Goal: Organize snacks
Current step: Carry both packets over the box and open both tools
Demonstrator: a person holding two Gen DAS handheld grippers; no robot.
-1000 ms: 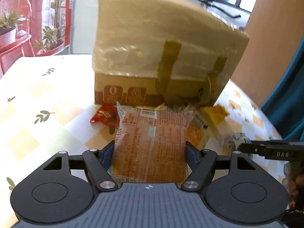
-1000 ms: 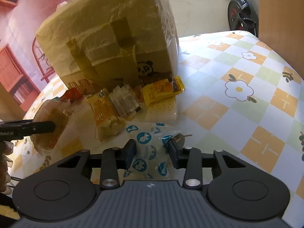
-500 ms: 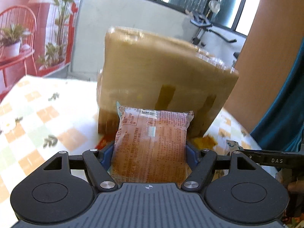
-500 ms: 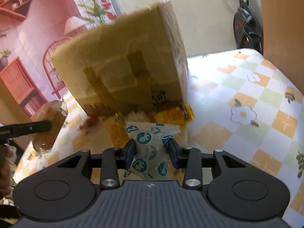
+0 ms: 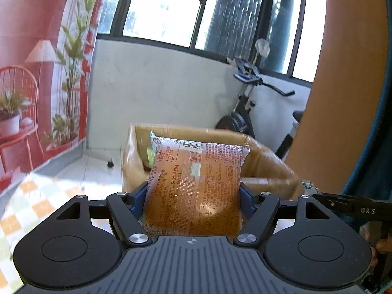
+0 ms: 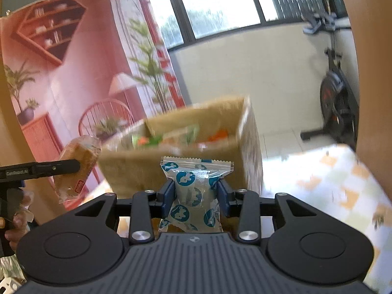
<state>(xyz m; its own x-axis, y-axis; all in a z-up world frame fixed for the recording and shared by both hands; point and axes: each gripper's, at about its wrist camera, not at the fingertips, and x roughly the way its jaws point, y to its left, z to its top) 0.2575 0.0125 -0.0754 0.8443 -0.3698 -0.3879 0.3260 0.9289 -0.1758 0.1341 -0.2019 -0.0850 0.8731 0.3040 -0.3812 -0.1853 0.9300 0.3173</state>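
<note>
My left gripper (image 5: 193, 193) is shut on an orange bread packet (image 5: 196, 183), held upright in front of the open cardboard box (image 5: 264, 164). In the right wrist view my right gripper (image 6: 196, 193) is shut on a clear packet with blue round prints (image 6: 193, 188), raised to about the height of the box rim (image 6: 171, 156). Several snack packets show blurred inside the box. The left gripper with its bread packet (image 6: 78, 161) also appears at the left of the right wrist view. The right gripper's finger (image 5: 352, 205) shows at the right edge of the left wrist view.
The box stands on a table with a checked floral cloth (image 6: 330, 178). An exercise bike (image 6: 335, 90) stands by the white wall under the windows. A red printed backdrop (image 5: 36, 61) hangs at the left, and a wooden panel (image 5: 343, 85) rises at the right.
Both grippers have risen with their packets from table level up to the box's open top. The loose snacks on the table have dropped out of view.
</note>
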